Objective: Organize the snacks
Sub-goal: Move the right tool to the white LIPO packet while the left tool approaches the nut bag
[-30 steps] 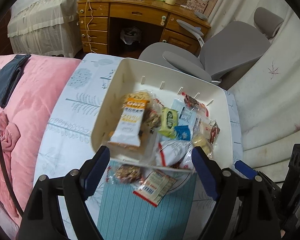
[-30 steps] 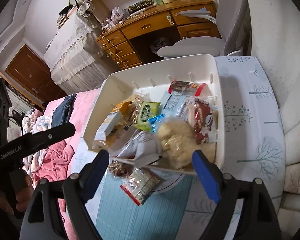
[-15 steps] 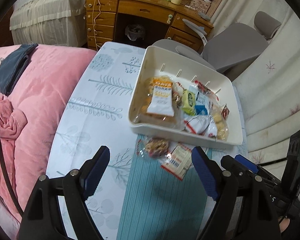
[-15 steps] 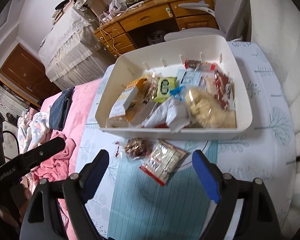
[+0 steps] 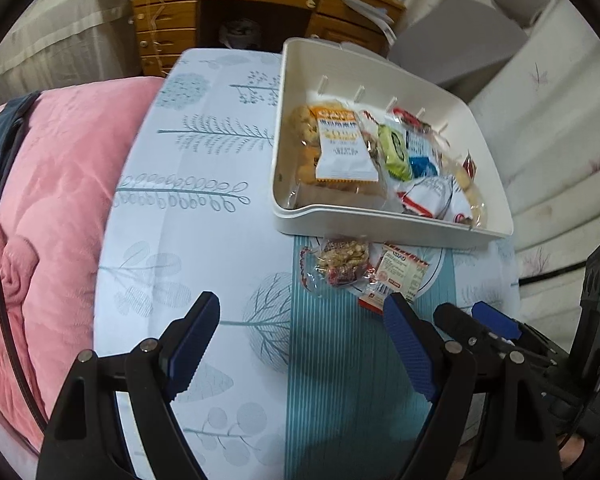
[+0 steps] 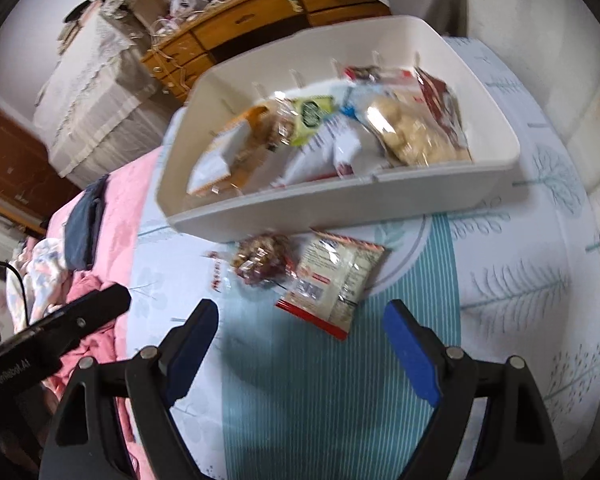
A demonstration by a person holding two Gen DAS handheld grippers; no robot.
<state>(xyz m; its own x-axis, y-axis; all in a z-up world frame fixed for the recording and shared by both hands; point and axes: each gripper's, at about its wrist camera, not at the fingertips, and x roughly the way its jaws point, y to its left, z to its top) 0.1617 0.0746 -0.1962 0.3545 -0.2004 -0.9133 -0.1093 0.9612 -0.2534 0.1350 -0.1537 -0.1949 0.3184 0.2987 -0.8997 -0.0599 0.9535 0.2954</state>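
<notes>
A white bin (image 5: 384, 222) (image 6: 340, 204) full of several snack packets stands on a patterned cloth. Two packets lie on the cloth just in front of it: a clear nut-and-fruit packet (image 5: 342, 264) (image 6: 262, 258) and a red-edged white packet (image 5: 398, 272) (image 6: 334, 280). My left gripper (image 5: 302, 344) hangs open over the cloth, short of the packets and a little to their left. My right gripper (image 6: 300, 346) is open too, just short of the white packet, with nothing between its fingers. The right gripper's fingertips (image 5: 496, 322) also show at the right of the left wrist view.
A pink quilt (image 5: 52, 184) with a dark cloth (image 6: 86, 222) on it lies left of the patterned cloth. Behind stand a wooden desk (image 5: 236, 4), a grey chair (image 5: 460, 36) and white cushions (image 5: 556, 128) at the right.
Both grippers have pulled back and sunk. The bin, earlier close and tilted before them, now rests flat on the cloth farther away, and the two loose packets lie clear in front of it.
</notes>
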